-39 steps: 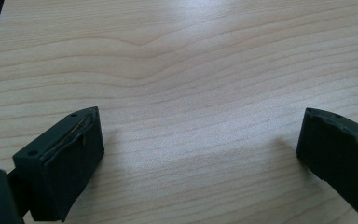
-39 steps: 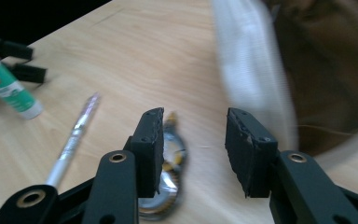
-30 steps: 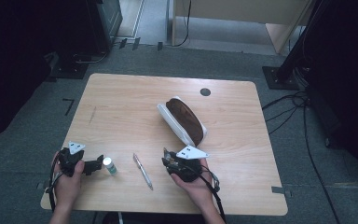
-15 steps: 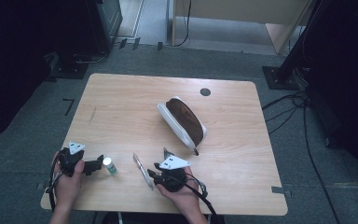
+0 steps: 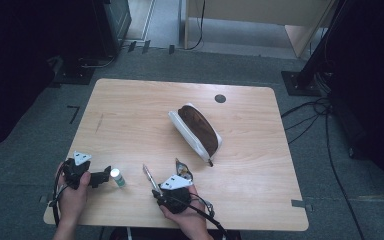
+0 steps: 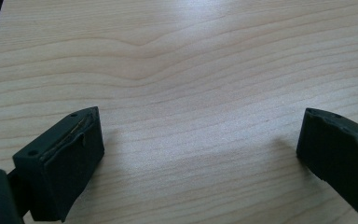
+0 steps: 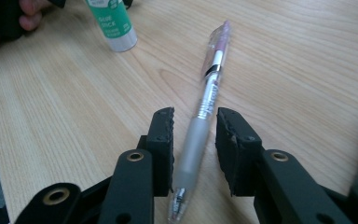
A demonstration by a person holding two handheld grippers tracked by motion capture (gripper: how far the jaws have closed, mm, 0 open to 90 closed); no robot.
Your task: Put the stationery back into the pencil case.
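While the right gripper point(image 7: 193, 128) sits low over the wooden bench point(image 5: 130, 115) near its front edge, its two black jaws straddle the grey grip section of a mechanical pen point(image 7: 205, 109) that lies flat on the wood. The jaws have just been closing, with the pen between them; narrow gaps remain on both sides of the barrel, so the pads are not pressing on it. In the right gripper view the pen's metal tip points back toward the gripper body and its pinkish cap end points away, toward a glue stick point(image 7: 113, 25).

From the high view, the pen point(image 5: 150, 178) lies on the front part of the bench, between the two hands, its near end under the right gripper point(image 5: 166, 189). The glue stick point(image 5: 117, 177), with a green label and a white end, lies just left of the pen and apart from it, close beside the nose of the left gripper point(image 5: 105, 175).

The left gripper view shows the left gripper point(image 6: 196, 154) with its jaws spread wide over bare wood, nothing between them. The person's left hand point(image 5: 72, 192) holds that gripper near the front left corner of the bench.

A white pencil case point(image 5: 196, 131) with a brown inside lies open near the middle of the bench, well apart from the pen, its zip end toward the right gripper. A small dark round disc point(image 5: 220, 98) is set in the bench top toward the far edge.
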